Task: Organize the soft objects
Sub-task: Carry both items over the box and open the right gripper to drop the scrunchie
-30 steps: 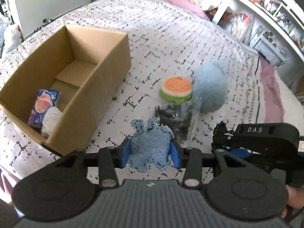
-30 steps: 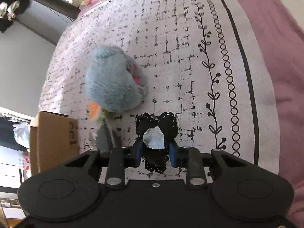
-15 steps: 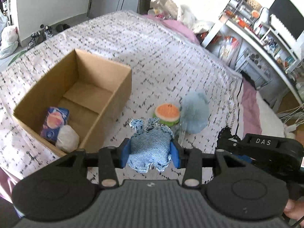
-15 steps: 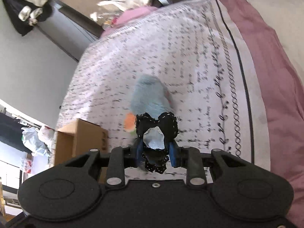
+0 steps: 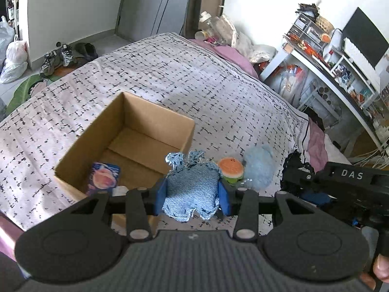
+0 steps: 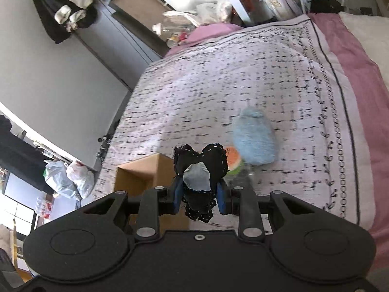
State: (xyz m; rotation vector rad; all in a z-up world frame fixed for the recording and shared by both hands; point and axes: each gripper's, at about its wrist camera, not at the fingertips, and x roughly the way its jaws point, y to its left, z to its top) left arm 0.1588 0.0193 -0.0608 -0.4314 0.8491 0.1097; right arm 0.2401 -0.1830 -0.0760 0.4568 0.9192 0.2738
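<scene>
Bed [image 5: 170, 77] w/ patterned cover, cardboard box [image 5: 155, 121], burger plush [image 5: 230, 169], blue fluffy plush [image 5: 259, 168] on it

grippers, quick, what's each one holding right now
Left gripper: closed on the blue denim toy.
Right gripper: closed on the black fabric toy.

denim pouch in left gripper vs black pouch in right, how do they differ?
Colour: the denim pouch is light blue woven fabric; the black pouch is black with white stitching and a pale grey patch.
Size: the denim pouch fills the gap between the left gripper fingers more widely; the black pouch looks narrower in the right gripper.
Shared: both are soft, frayed at the edges, pinched between blue pads and held off the bed.
</scene>
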